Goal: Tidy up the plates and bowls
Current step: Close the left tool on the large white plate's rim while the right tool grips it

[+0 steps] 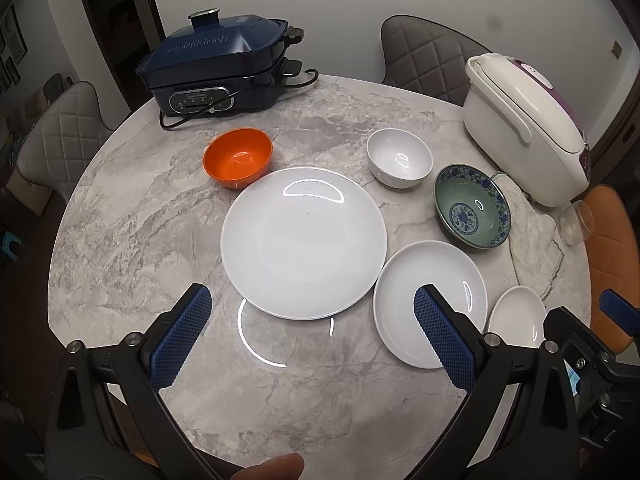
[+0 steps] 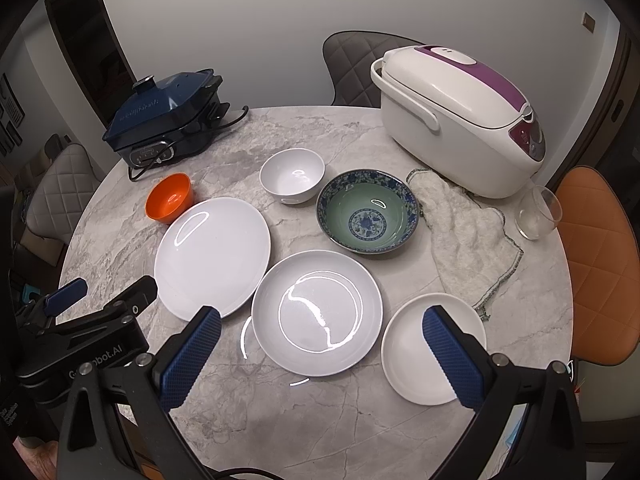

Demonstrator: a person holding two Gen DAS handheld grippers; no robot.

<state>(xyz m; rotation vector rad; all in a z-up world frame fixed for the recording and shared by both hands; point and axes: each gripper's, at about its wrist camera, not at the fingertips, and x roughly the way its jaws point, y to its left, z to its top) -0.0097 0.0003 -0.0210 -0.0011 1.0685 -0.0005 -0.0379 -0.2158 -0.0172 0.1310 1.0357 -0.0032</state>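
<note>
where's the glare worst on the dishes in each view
Left wrist view: a bright arc on the big plate, plus a ring reflection on the table. Right wrist view: a ring with a jagged streak fills the middle plate; the green bowl shows only a small spot.

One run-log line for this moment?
stage: start | left gripper: open, empty | right gripper: open, empty | plates, bowls: unstacked on table

three white plates lie flat in a row: a large plate point(image 2: 212, 254), a medium plate point(image 2: 316, 312) just beside it, a small plate point(image 2: 412, 364) at the right. behind stand an orange bowl point(image 2: 169, 197), a white bowl point(image 2: 292, 176) and a blue-patterned green bowl point(image 2: 367, 211), all upright and empty.
</note>
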